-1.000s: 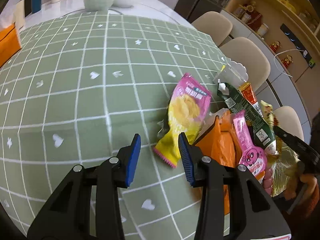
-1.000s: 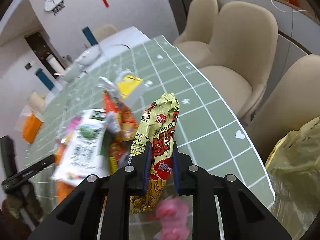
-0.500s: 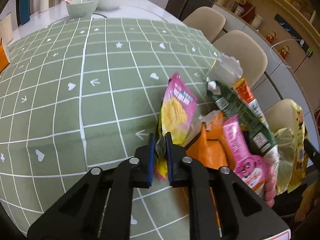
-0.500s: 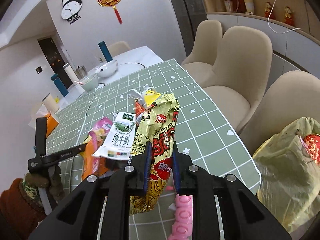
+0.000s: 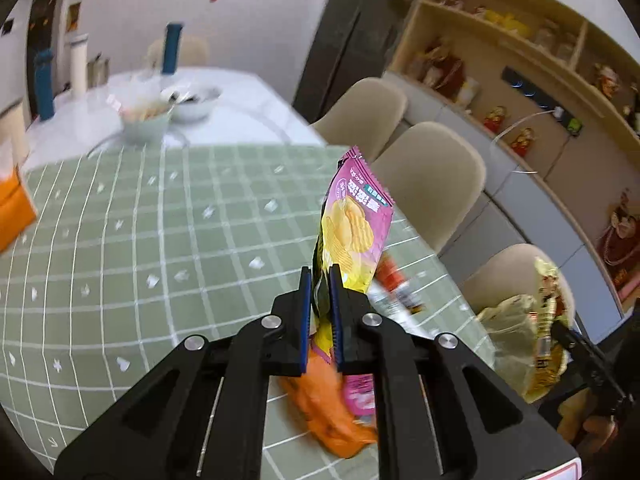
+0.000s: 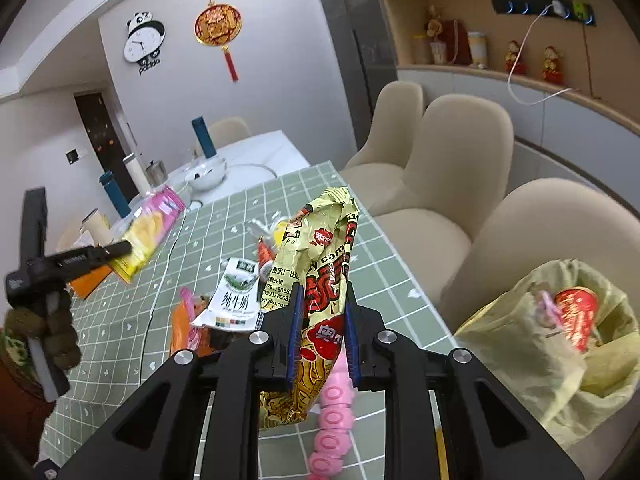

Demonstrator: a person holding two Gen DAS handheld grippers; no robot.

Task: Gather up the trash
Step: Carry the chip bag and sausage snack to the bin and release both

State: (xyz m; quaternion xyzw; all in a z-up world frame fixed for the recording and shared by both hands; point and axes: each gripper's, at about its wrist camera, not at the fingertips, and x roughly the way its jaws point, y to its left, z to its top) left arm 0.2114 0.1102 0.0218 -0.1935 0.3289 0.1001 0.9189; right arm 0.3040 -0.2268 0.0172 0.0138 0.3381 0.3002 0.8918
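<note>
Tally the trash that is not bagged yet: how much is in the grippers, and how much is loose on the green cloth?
Held in a gripper: 2 (chip bag in left gripper, gold wrapper in right gripper)
Loose on the tablecloth: 6 (milk pouch, orange wrapper, pink wrapper, red sachet, clear packet, pink blister strip)
Total: 8

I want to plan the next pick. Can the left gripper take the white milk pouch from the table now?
Probably not yet. The left gripper is shut on the pink chip bag, held above the table, so it has no free grip for the white milk pouch.
</note>
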